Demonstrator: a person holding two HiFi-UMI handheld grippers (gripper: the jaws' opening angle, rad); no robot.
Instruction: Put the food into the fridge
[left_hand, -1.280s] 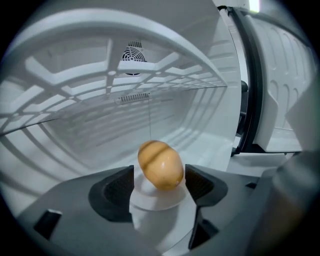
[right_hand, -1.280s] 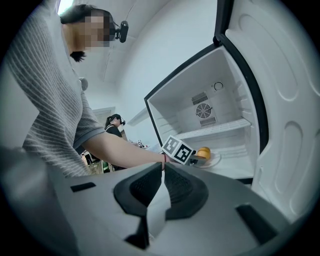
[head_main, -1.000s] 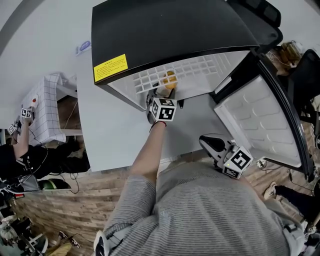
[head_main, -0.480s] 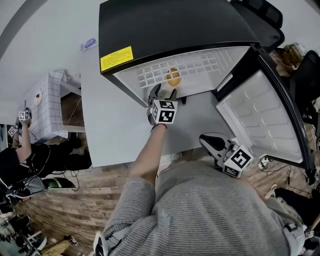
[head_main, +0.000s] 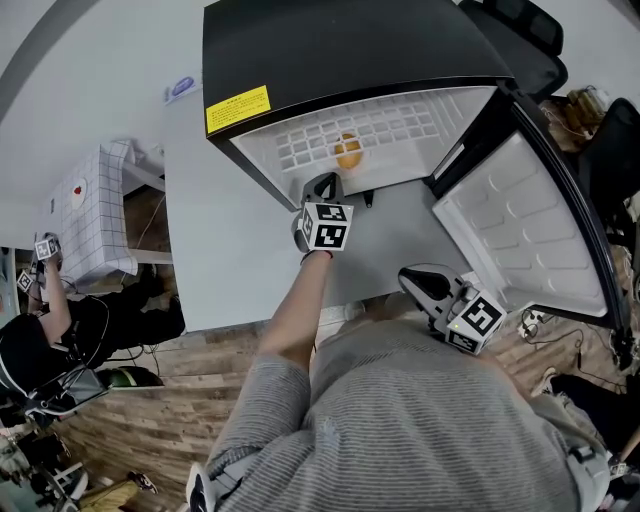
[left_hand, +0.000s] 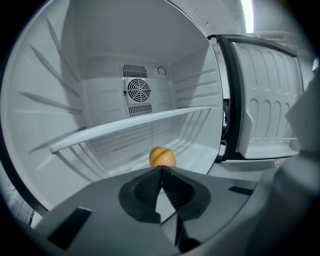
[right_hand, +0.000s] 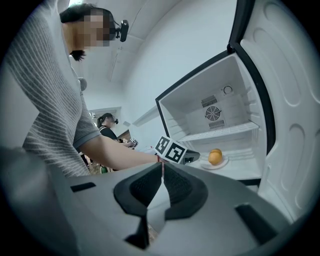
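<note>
- Both pairs of jaws: seen pressed together, tip against tip, with nothing clamped in either.
- Left gripper (head_main: 322, 186): held at the mouth of the fridge (head_main: 350, 60) at the end of a bare forearm, marker cube turned upward.
- Just beyond the left tips: caught sight of the food (left_hand: 162, 157), near them but apart and untouched.
- Food: looked small, round and orange-yellow, smooth-skinned, with a faint darker band across its middle.
- Sat on a small white plate (right_hand: 221, 163) on the floor of the compartment, below the single white shelf (left_hand: 130, 127).
- Right gripper (right_hand: 162, 167): held low and back, close to the grey striped shirt, well apart from the fridge and the food, and aimed toward the open compartment.
- Fridge: black outside and ribbed white inside.
- Stood on a white table (head_main: 230, 250) and bore a yellow label (head_main: 238, 108) on its black casing.
- Showed a round fan grille (left_hand: 137, 90) on the back wall above the shelf.
- Door (head_main: 520, 230): swung wide open on the right side, with its white moulded lining facing the room.
- Farther out on the left, past the table edge: made out another person (head_main: 40, 330) over a wooden floor, beside something draped in a white checked cloth (head_main: 90, 205).
</note>
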